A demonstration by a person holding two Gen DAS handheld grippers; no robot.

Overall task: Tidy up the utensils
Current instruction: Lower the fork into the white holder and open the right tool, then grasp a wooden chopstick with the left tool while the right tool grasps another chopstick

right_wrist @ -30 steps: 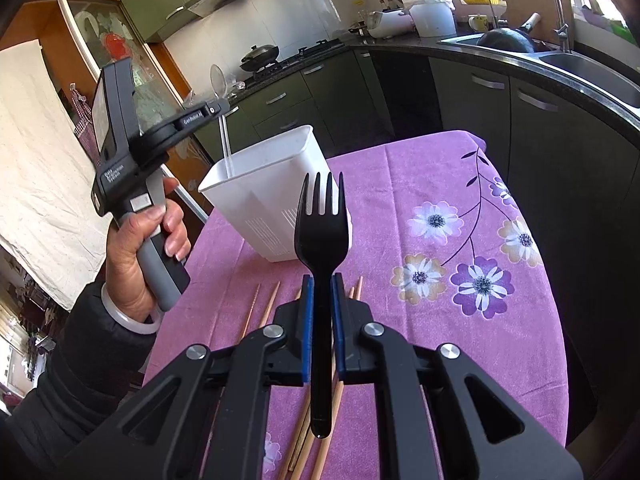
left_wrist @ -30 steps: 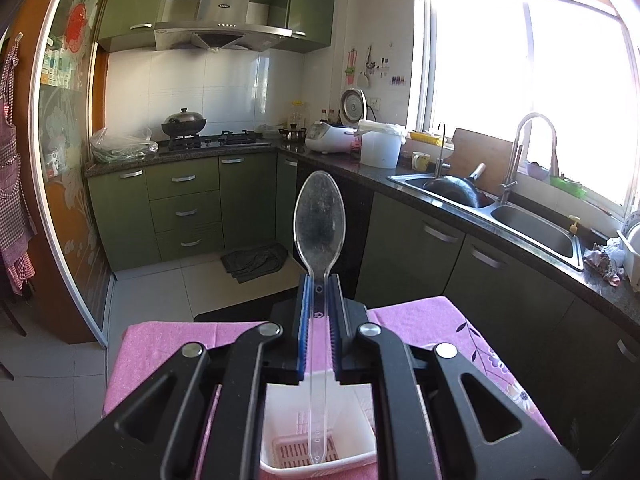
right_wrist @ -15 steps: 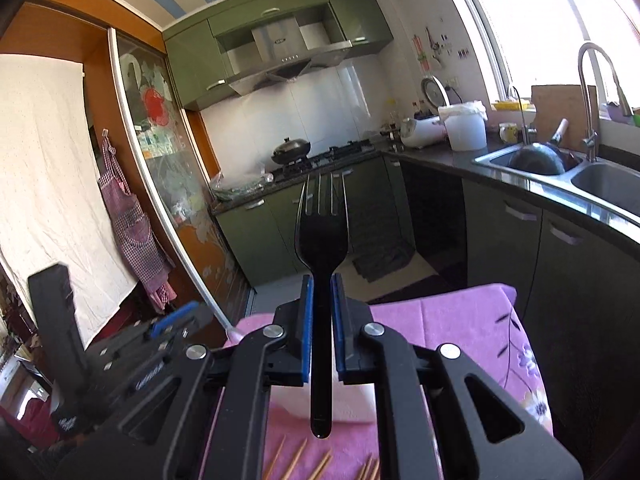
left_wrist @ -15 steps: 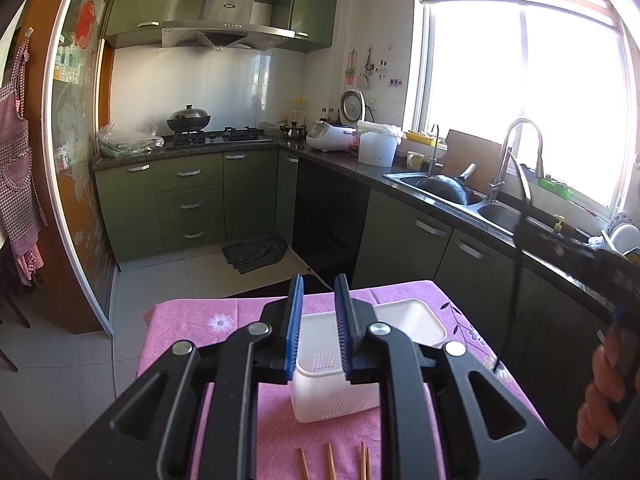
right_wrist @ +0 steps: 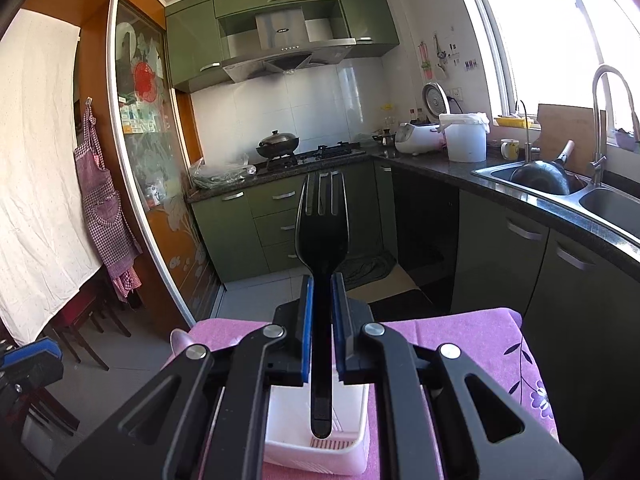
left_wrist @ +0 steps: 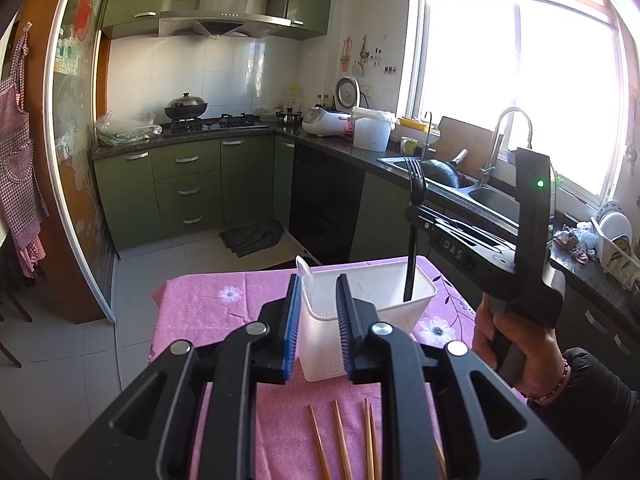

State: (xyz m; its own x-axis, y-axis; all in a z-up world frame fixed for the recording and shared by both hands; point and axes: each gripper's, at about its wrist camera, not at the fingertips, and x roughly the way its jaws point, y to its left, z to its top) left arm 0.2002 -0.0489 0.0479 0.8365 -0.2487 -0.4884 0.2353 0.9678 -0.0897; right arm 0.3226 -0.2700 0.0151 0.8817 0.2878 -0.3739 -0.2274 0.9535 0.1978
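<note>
Since the earlier frame, right tool (right_wrist: 320, 332) has carried its clamped black fork (right_wrist: 321, 236) upright over the white bin (left_wrist: 372, 284), handle tip inside near the right wall. Left tool (left_wrist: 317, 312) hangs spread and empty in front of the bin (clear spoon (left_wrist: 303, 267) already inside). Lower the fork straight down before letting go. Chopsticks (left_wrist: 340, 440) wait on the bench (left_wrist: 224, 300) in front of the bin.
</note>
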